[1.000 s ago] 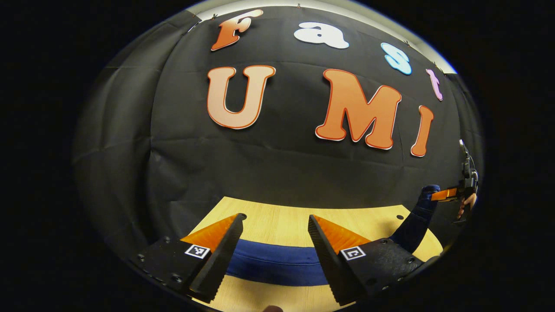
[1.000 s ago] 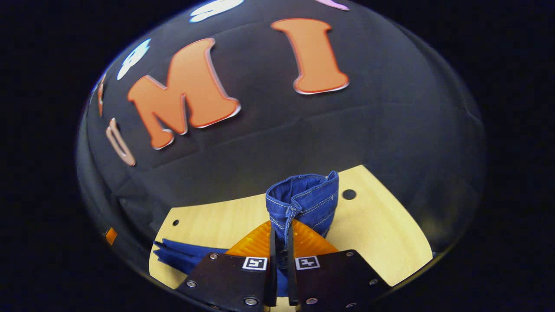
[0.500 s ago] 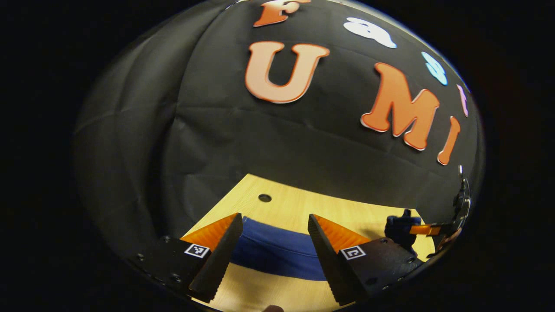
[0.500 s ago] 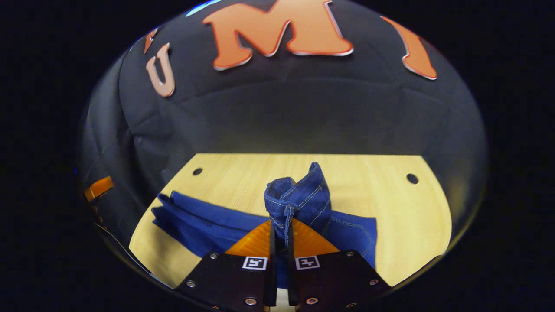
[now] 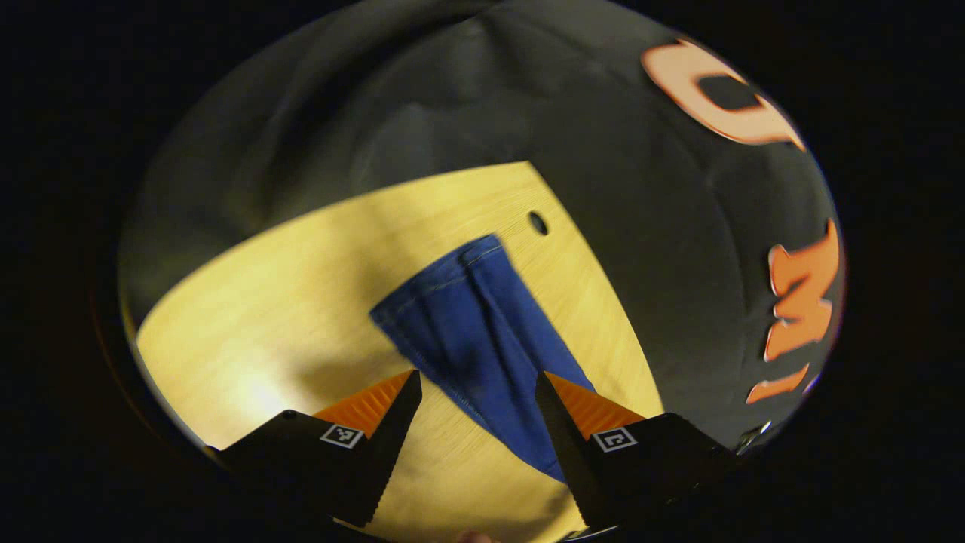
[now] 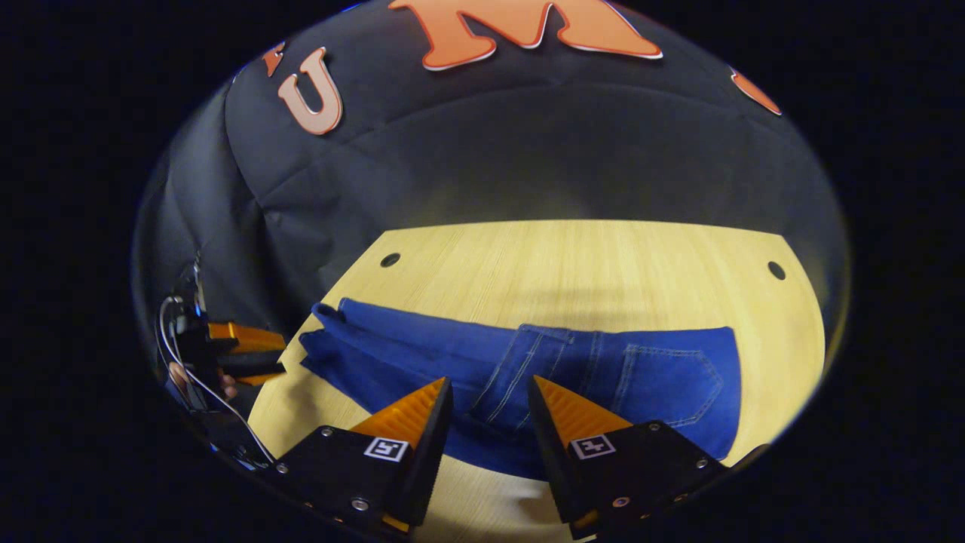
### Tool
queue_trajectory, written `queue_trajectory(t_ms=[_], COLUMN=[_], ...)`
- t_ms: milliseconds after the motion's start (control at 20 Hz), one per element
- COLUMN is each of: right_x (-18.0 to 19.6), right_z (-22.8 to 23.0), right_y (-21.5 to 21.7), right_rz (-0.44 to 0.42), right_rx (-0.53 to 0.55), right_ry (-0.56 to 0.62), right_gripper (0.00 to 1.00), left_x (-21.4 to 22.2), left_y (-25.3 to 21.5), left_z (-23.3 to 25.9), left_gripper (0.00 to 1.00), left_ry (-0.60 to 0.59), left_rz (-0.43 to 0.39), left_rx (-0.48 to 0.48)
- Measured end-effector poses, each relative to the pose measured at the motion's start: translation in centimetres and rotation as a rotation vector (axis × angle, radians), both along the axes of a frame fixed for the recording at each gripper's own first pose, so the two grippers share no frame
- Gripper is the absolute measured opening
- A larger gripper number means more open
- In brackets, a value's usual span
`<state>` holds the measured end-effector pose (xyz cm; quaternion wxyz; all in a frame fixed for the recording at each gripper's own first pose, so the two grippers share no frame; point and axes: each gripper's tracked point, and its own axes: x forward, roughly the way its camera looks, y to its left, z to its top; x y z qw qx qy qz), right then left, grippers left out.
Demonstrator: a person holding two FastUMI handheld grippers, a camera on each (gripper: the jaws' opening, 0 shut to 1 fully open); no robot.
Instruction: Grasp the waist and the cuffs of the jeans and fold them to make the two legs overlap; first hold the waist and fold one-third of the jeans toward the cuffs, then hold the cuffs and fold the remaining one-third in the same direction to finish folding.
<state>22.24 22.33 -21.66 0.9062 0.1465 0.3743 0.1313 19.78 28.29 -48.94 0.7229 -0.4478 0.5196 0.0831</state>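
Note:
The blue jeans (image 6: 573, 362) lie flat on the wooden table (image 6: 588, 256). Their waist part is folded over the legs, with a back pocket (image 6: 667, 381) facing up at the right. The legs run left to the cuffs (image 6: 328, 335). My right gripper (image 6: 488, 381) hovers open above the folded edge with nothing between its fingers. In the left gripper view the cuff end of the jeans (image 5: 471, 324) stretches away from my left gripper (image 5: 476, 375), which is open just above the cloth. The left gripper (image 6: 275, 354), held by a hand, also appears beside the cuffs in the right gripper view.
The table has small round holes near its far corners (image 6: 390, 260) (image 6: 776, 269) (image 5: 537, 222). Black cloth walls close in behind and beside the table. Bare wood (image 5: 271, 332) lies beside the cuffs.
The right gripper opened and let go of the waist, which now lies folded flat over the legs. The left gripper swung round and down toward the cuff end.

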Motion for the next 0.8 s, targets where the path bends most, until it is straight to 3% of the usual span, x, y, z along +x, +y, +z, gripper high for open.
queue_trajectory(t_ms=[50,100,200,400,650,800], right_x=[0.1,0.2,0.5,0.3,-0.6,-1.4], right_z=[0.7,1.5,2.9,5.7,7.6,8.4], right_y=[-1.0,-1.8,-3.0,-6.6,-9.4,-10.9], right_rz=[-0.019,-0.033,-0.066,-0.147,-0.204,-0.226], right_rx=[-0.008,-0.011,-0.019,-0.028,-0.038,-0.045], right_ry=[-0.012,-0.029,-0.059,-0.114,-0.147,-0.149], right_gripper=[0.66,0.69,0.71,0.74,0.75,0.75], left_x=[-0.3,-0.4,-0.2,2.3,4.7,5.1], left_y=[0.7,1.2,1.6,1.3,0.5,-0.5], left_z=[-1.8,-3.1,-5.0,-5.9,-6.7,-7.4], left_gripper=[0.99,0.94,0.94,0.89,0.86,0.58], left_ry=[0.036,0.071,0.133,0.11,0.073,0.038], left_rz=[0.041,0.066,0.085,0.128,0.055,0.042], left_rx=[-0.018,-0.027,-0.059,-0.105,-0.121,-0.164])
